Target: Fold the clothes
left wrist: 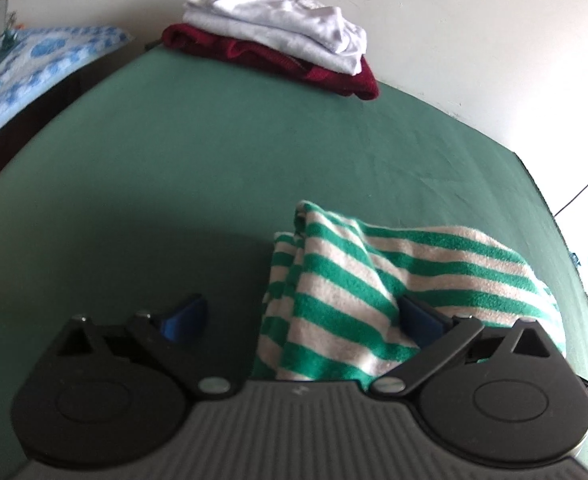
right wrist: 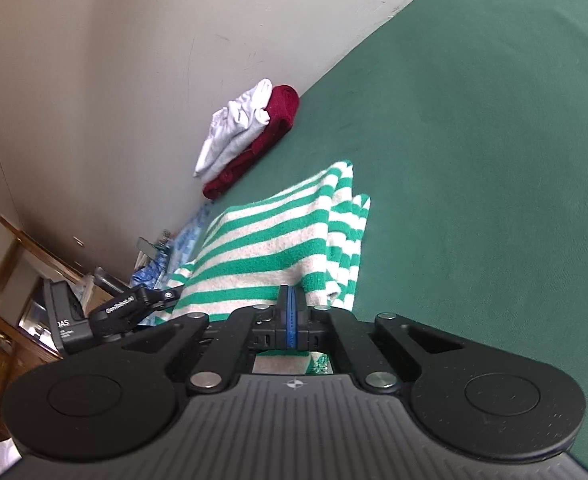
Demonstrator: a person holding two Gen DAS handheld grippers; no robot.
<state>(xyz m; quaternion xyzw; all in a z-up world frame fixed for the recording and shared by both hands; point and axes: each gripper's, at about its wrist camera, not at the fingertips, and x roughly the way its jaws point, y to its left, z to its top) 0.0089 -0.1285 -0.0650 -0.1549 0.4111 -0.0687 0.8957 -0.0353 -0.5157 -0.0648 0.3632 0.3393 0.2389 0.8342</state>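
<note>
A green-and-white striped cloth (left wrist: 374, 264) hangs bunched above the green-covered table (left wrist: 173, 160). My left gripper (left wrist: 302, 316) is open, and the cloth droops between its blue fingers (left wrist: 185, 316), resting against the right one. In the right wrist view, my right gripper (right wrist: 289, 312) is shut on an edge of the striped cloth (right wrist: 269, 240), its pads pressed together. The left gripper's body (right wrist: 125, 312) shows at that cloth's left end. A stack sits at the table's far edge by the wall: folded white clothes (left wrist: 277, 36) on a folded maroon cloth (left wrist: 334, 76).
A blue patterned cover (left wrist: 21, 68) lies on a surface left of the table, with small items on it. A wooden cabinet (right wrist: 5, 320) stands by the wall (right wrist: 93, 80). A cable (left wrist: 582, 184) hangs past the table's right edge. Bare green cover (right wrist: 474, 160) stretches ahead.
</note>
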